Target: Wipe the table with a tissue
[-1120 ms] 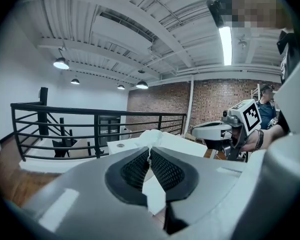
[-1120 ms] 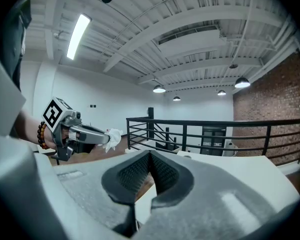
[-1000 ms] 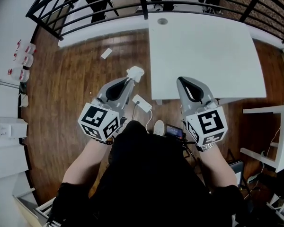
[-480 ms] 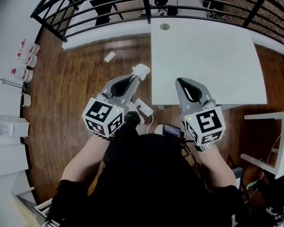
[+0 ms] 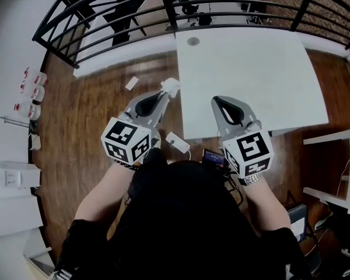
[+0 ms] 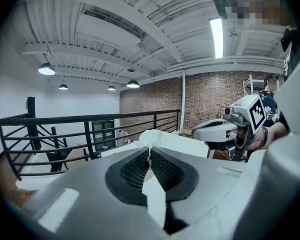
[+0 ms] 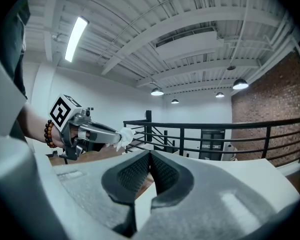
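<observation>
**Tissue in the left jaws, table not yet touched**

Nearest the person, the left gripper [image 5: 163, 95] points to about 11 o'clock. Its jaws are closed on a crumpled white tissue [image 5: 170, 86], which bunches out past the tips. The right gripper [image 5: 217, 102] points to about 12 o'clock, its jaws pressed together with nothing between them.

The tissue looks very light, soft and limp. It probably tears easily and will fold or drag under pressure rather than push like a stiff pad. The hold is at one end of the wad, which leaves a loose puff free as the wiping face. A firm pinch there seems right, since a looser grip could let it slip out once it rubs the surface.

The tissue sits just beside the left edge of the table [image 5: 251, 74], at the near corner, and appears not to touch it. The table is white, smooth and bare, and runs from 12 to 2 o'clock. It has a small round hole [image 5: 193, 41] near its far edge.

A wooden floor [image 5: 99, 115] lies around the table, with a white plug block [image 5: 176, 142] close in and a paper scrap [image 5: 131, 83] at 11 o'clock. A black railing [image 5: 105, 10] runs along the far side. Beyond it the gripper views show a brick wall [image 6: 210, 99] and hanging lamps [image 6: 46, 70].
</observation>
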Demonstrator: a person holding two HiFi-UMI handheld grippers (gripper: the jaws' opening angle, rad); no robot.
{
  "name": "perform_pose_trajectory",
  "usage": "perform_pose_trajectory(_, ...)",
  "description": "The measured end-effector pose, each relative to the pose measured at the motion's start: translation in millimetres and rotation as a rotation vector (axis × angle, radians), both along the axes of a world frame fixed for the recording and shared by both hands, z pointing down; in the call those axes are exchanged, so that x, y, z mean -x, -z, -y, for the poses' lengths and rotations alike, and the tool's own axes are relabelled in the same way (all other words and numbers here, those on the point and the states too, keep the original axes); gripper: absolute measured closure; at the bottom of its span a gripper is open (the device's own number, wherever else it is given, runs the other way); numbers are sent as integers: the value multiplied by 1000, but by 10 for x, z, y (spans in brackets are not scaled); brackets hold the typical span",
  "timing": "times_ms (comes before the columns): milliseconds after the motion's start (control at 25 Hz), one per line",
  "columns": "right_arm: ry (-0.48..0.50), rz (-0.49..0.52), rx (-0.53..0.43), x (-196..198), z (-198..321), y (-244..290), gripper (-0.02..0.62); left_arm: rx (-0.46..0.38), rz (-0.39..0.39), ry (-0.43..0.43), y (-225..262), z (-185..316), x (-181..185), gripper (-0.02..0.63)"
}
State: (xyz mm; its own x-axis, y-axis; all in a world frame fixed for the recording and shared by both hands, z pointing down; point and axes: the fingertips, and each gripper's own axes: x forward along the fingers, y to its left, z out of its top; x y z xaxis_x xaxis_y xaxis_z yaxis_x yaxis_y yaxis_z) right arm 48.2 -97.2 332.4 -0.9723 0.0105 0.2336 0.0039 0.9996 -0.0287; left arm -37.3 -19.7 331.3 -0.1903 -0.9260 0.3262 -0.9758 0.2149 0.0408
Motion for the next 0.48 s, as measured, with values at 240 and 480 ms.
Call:
perform_pose_trajectory(240,-74,-4,-3,10,115,-51,603,14,4,-65,-94,179,151,579)
perform_pose_trajectory(480,-153,-45,5,200,124,-186,603,26,-24,-119,-254,271,524,579)
